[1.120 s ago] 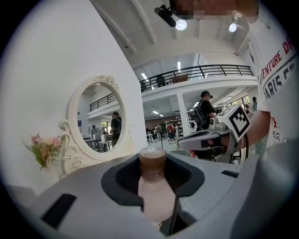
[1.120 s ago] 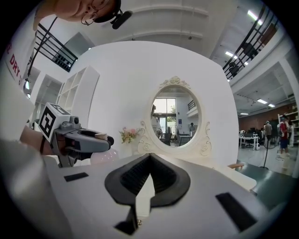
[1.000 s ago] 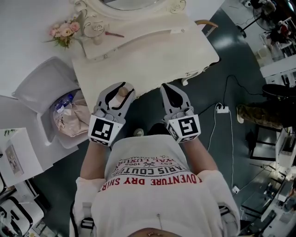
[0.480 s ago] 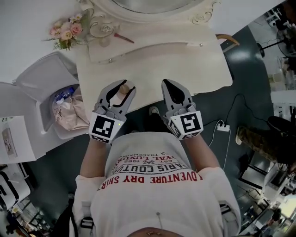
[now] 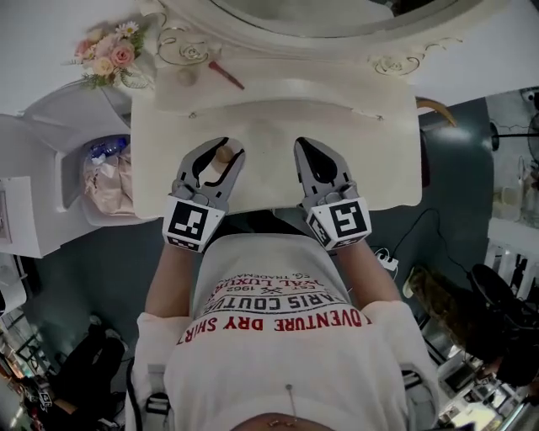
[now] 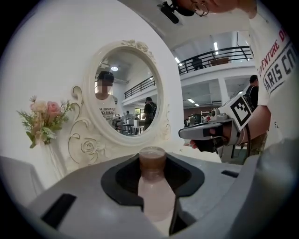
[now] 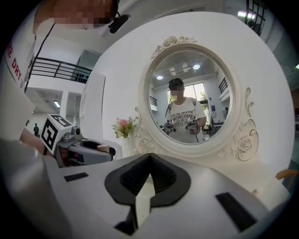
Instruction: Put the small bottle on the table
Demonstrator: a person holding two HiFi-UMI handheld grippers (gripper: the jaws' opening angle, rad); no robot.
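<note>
Small pale bottle (image 6: 156, 196), brown cap, in left hand-held gripper (image 5: 223, 149)

- Bottle (image 6: 154, 189): the left gripper's (image 6: 153, 163) jaws hide its lower sides, and the picture's bottom edge cuts off its base. From the head view only its cap end shows.
- Mirror (image 5: 337, 18): cut by the head view's top edge, so only its lower frame shows.
- Round thing (image 5: 187, 77) and reddish stick (image 5: 227, 76) on the table (image 5: 278, 126): too small to tell.
- Bin (image 5: 69, 181): holds a crumpled bag and something blue, neither identifiable.
- Dark floor clutter (image 5: 497, 320): too small to tell.
</note>
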